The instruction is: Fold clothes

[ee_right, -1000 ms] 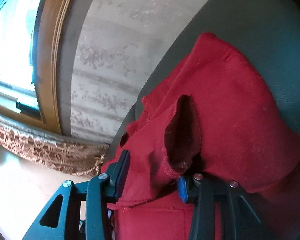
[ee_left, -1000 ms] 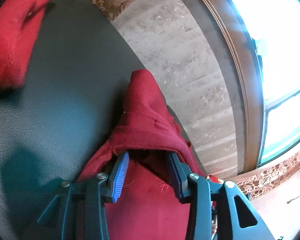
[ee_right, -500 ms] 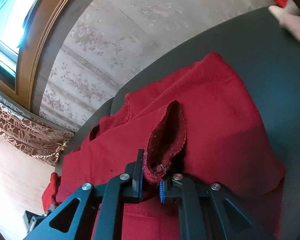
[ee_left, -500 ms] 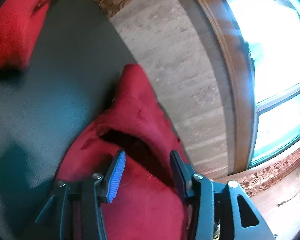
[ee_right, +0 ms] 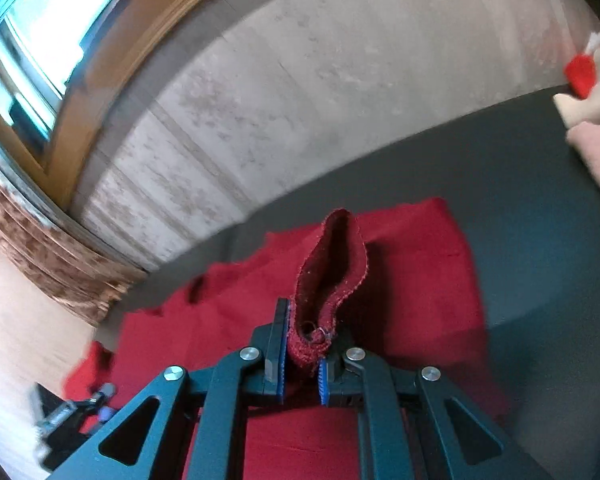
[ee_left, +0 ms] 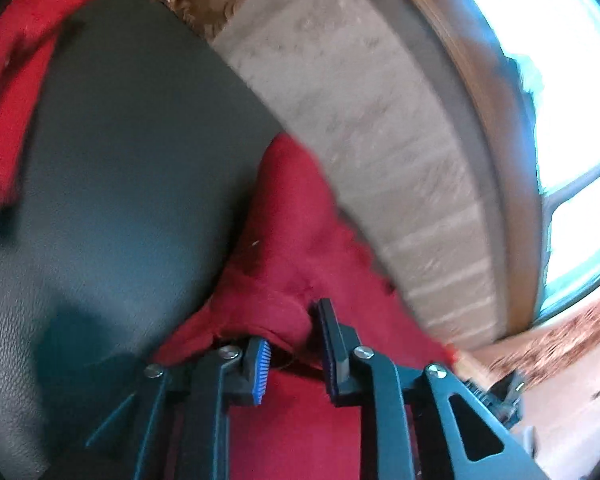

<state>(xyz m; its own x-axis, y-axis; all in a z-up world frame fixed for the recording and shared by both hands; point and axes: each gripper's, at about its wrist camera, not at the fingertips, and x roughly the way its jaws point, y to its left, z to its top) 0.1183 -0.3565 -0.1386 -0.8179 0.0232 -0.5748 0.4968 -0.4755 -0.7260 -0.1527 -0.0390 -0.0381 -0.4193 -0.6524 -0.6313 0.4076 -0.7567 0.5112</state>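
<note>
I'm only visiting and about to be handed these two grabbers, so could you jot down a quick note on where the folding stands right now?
Right gripper: shut on a bunched hem of the red garment, which stands up in a loop between the pads.
Left gripper: jaws closing around another fold of the same garment; cloth is between them, but a gap shows at the pads, so treat that side as not gripped.
The garment lies rumpled on the dark leather surface, near its edge by the wall. More red cloth lies farther off.
Done: both edges picked out.
Left: finish the left grip, lift, fold over, smooth flat.
</note>
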